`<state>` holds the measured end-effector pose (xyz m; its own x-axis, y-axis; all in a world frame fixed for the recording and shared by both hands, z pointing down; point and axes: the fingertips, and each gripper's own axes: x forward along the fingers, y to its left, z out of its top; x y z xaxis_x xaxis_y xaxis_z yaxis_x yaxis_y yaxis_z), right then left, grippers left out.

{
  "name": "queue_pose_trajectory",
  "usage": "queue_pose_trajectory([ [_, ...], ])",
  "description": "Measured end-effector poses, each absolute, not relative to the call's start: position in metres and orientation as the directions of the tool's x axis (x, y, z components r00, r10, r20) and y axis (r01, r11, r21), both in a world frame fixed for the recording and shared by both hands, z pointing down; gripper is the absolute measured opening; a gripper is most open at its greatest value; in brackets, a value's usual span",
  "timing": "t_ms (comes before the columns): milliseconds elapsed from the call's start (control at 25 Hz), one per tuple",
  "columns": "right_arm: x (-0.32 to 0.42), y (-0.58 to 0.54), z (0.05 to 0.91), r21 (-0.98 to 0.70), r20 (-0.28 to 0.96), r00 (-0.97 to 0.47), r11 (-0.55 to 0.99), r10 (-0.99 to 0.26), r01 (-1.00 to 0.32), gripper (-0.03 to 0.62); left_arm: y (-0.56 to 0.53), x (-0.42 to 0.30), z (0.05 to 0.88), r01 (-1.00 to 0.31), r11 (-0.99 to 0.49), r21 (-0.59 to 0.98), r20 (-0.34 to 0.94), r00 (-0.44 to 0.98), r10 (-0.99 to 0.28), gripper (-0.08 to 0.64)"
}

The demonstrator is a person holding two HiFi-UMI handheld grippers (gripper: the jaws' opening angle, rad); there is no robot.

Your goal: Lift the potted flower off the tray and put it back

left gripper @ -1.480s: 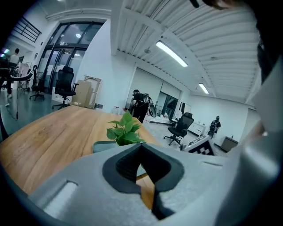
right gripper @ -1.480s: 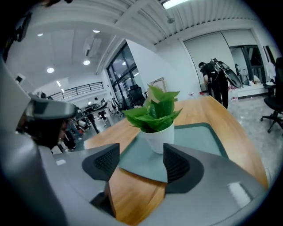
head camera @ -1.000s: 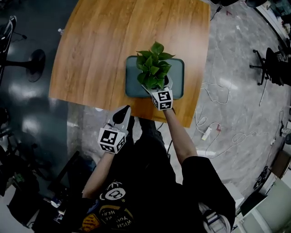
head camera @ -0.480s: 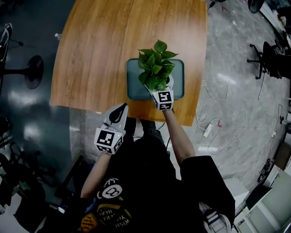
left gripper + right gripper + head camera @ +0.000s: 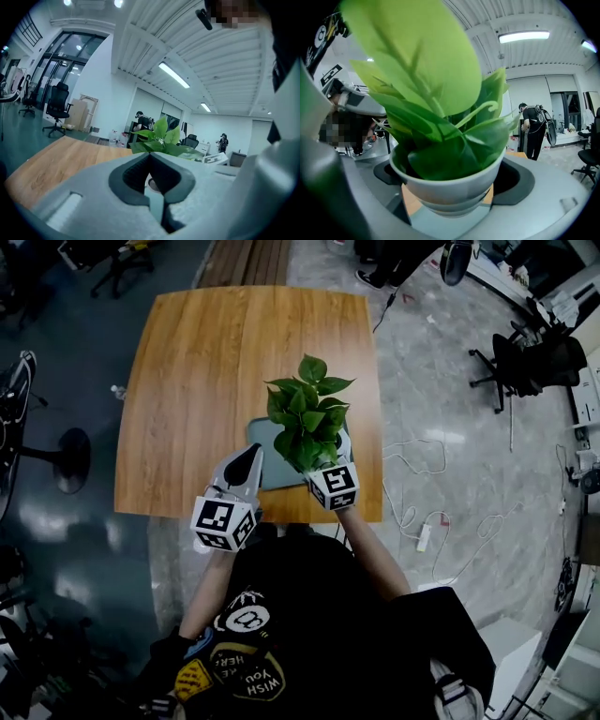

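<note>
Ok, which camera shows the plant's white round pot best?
The right gripper view: the white round pot fills the frame, gripped between the jaws of the right gripper. The head view hides most of it under the green leaves; the left gripper view shows only leaves.

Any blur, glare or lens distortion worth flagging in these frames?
Head view: sharp, but the table edges bow and light glares off the floor. Left gripper view: strong fisheye, black corners, bright light strips overhead. Right gripper view: the potted flower has its nearest leaf blurred up close; the pot is sharper.
</note>
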<state>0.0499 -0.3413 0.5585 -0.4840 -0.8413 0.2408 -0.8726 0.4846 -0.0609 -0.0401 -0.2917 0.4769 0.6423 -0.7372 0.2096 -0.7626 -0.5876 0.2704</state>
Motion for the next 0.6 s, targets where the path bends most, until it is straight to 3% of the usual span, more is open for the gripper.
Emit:
queue_pose_trajectory([
  [600,0.046,-0.346,0.485,-0.082,0.2,-0.504,0.498,-0.84,-0.863,0.549,-0.318,-0.033,0.429,-0.781,-0.598,0.183,0.141,0.622,-0.77,-0.002],
])
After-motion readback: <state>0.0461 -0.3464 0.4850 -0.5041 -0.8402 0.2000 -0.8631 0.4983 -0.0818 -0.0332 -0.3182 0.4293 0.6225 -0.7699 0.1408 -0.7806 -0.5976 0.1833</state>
